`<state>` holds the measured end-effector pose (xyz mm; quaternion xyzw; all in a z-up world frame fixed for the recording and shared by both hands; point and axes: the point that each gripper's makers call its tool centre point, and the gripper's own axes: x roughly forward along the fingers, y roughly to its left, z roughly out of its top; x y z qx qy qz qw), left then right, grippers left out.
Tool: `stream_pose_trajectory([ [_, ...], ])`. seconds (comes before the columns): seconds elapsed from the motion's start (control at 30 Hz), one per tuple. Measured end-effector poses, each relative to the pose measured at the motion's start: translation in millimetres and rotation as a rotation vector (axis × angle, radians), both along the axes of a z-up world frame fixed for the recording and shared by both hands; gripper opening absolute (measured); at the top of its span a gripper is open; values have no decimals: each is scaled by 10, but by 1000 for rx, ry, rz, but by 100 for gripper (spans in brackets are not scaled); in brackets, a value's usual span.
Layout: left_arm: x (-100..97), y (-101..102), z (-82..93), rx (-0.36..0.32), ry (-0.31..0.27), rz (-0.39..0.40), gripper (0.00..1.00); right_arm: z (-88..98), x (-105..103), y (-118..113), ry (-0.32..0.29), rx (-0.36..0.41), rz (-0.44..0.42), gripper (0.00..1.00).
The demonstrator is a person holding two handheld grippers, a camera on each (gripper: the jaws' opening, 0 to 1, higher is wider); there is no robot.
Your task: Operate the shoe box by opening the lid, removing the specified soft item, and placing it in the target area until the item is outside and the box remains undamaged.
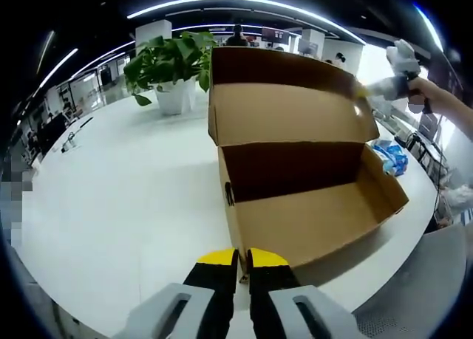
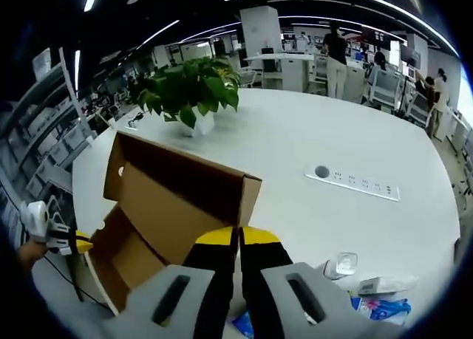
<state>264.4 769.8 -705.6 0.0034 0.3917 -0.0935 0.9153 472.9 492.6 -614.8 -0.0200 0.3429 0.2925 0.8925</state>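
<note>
Box [image 1: 303, 206] of brown cardboard sits open on the white table [image 1: 126, 199], its lid [image 1: 284, 95] standing up at the far side; the inside that shows in the left gripper view is bare cardboard. In the right gripper view the box [image 2: 159, 213] lies at about 9 o'clock from centre, lid edge toward the camera, with the table [image 2: 295, 147] spreading beyond it.

A potted plant [image 1: 170, 69] stands on the table at 11 o'clock from the box in the left gripper view; in the right gripper view the plant [image 2: 194, 91] is at 12 o'clock from the box.

A white power strip [image 2: 355, 182] lies flat at 2 o'clock from centre. Blue-and-white packets [image 2: 380, 306] and a small clear cup [image 2: 341, 264] sit near 4 o'clock. A blue packet [image 1: 390, 156] lies just right of the box.

The left gripper [image 1: 242, 258] has its yellow-tipped jaws pressed together at the box's near wall, holding nothing that can be seen. The right gripper [image 2: 238, 237] likewise has its jaws pressed together, over the lid edge.
</note>
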Motion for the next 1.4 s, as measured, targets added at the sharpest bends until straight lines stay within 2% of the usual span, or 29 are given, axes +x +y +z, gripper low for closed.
stream_pose_trajectory([
  [0.63,-1,-3,-1,3,-2,-8,4,166,-353,-17,-94,13,4,0],
  [0.8,-1,-2,-1,2,-3,-6,4,191,-468,-2,-137,-44,32,0],
  [1.4,10,0,4,8,-11,-6,6,172,-837,-35,-141,-1,13,2],
])
